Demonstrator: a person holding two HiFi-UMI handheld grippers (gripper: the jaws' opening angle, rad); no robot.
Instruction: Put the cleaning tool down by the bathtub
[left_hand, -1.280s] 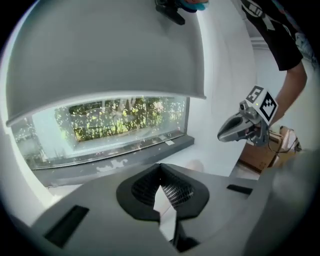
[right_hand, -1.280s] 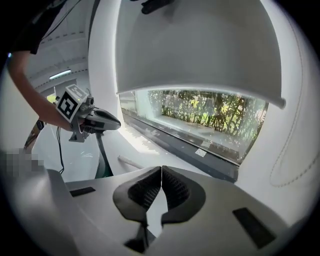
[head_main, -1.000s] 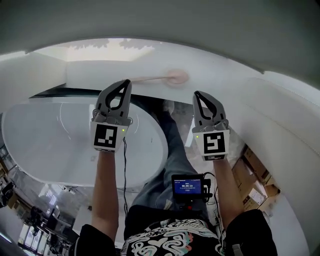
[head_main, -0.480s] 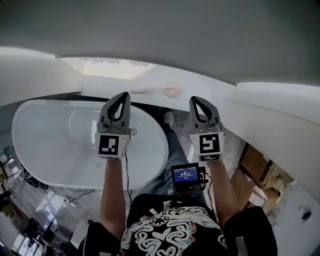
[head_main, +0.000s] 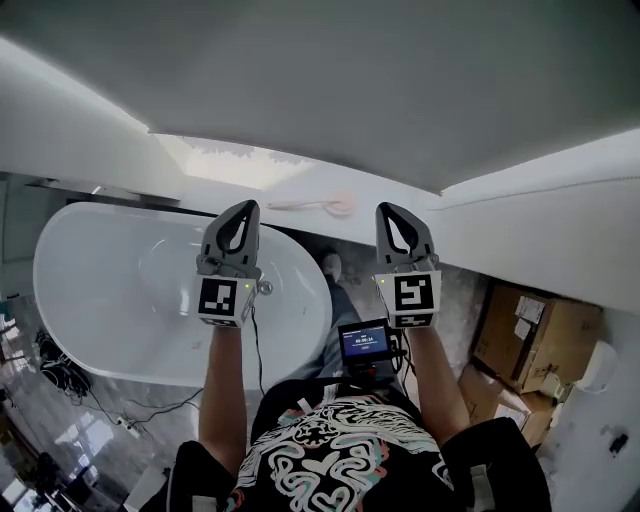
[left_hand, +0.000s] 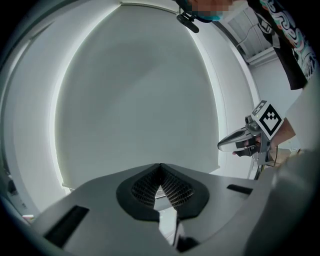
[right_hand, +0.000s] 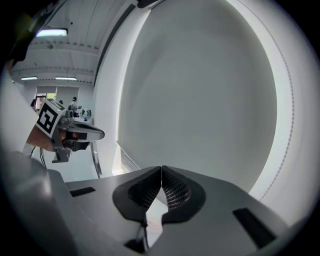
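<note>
Both closed on nothing, left gripper (head_main: 245, 209) or right gripper (head_main: 389, 210) could nudge the upper-centre pink-headed brush (head_main: 338, 207) off its white ledge (head_main: 290, 185).

**No Legible Writing in View**

Nothing can be read with certainty. The small screen (head_main: 365, 342) at the person's waist shows bright lines of characters, too small to make out. A pale label (head_main: 522, 328) on the cardboard box (head_main: 545, 345) is equally illegible. The cubes on the left gripper (head_main: 244, 208) and right gripper (head_main: 390, 210) bear black-and-white square patterns, not letters.
</note>
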